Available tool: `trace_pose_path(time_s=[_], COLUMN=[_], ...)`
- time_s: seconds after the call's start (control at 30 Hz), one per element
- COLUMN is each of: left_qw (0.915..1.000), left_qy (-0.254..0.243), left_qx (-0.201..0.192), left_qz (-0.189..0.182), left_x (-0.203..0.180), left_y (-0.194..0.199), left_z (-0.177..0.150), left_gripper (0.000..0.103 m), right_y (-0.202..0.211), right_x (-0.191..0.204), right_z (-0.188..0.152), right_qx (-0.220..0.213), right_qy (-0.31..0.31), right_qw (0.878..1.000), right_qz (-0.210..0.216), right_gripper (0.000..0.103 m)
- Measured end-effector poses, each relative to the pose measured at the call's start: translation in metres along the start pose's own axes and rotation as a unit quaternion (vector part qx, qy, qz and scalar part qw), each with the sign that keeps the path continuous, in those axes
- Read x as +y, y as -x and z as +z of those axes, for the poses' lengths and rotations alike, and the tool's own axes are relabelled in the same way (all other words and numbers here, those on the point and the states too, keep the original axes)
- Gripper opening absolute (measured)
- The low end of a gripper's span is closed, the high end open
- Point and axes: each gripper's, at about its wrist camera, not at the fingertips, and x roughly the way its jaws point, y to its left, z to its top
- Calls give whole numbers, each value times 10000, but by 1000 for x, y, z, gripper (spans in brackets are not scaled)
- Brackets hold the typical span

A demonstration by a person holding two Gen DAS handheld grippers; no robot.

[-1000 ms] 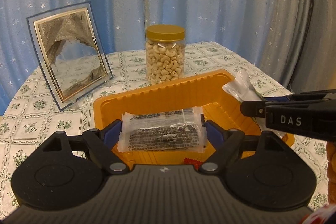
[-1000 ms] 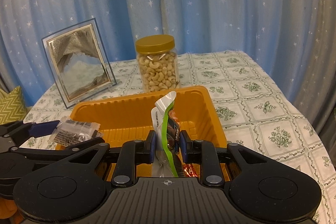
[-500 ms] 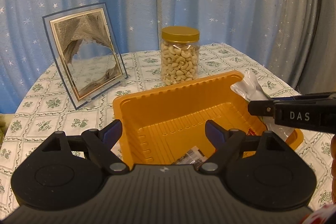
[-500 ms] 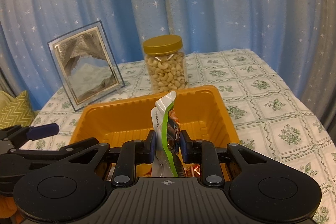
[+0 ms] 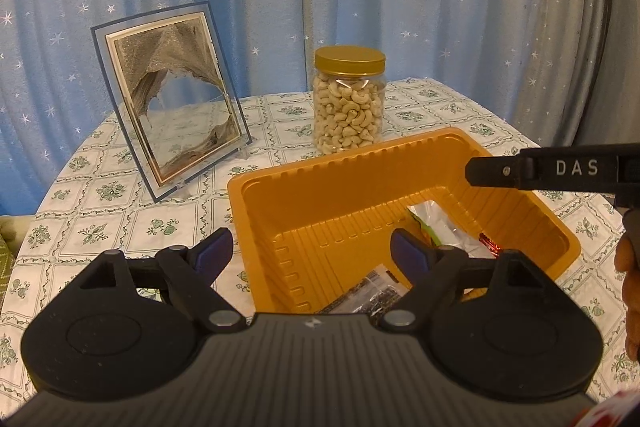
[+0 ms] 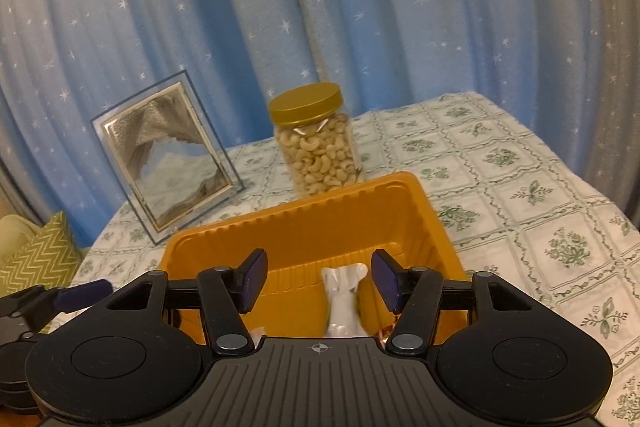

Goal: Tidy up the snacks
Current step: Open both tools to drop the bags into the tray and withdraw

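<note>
An orange tray (image 5: 320, 163) sits on the tablecloth in front of both grippers. My left gripper (image 5: 310, 253) is open over the tray's near left corner with nothing between its pads. A dark packet (image 5: 368, 295) lies in the tray just below it. A silver and green packet (image 5: 440, 223) and a red wrapper (image 5: 490, 243) lie further right. My right gripper (image 6: 320, 279) hangs over the tray (image 6: 300, 211), its jaws opening. The silver packet (image 6: 344, 299) is between them, touching neither pad. One right finger (image 5: 520, 171) reaches in over the tray's right rim.
A jar of cashews (image 5: 348, 107) with a gold lid stands just behind the tray. A glass picture frame (image 5: 168, 115) leans at the back left. Blue starred curtains close off the back. A green zigzag cushion (image 6: 36, 259) lies off the table's left edge.
My left gripper let go of the dark packet, which now lies in the tray. My right gripper, shut on the silver and green packet before, has opened and the packet has dropped.
</note>
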Motion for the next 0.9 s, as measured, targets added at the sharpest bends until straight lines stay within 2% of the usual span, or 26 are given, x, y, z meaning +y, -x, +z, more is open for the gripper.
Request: trace_pose_path(time_s=[0.43, 0.9], left_qw=[10000, 9999], left_qy=[-1, 72], left_qx=[-66, -116], left_qz=[-11, -16], left_x=[-10, -13], left_y=[32, 84], left_z=[-13, -42], left_gripper=[84, 84], right_y=[31, 93], right_x=[-5, -10], right_z=[-8, -30], right_qx=[-198, -408], right_qy=[144, 73], right_qw=[9995, 9981], right_qz=[-185, -446], right_gripper=[58, 58])
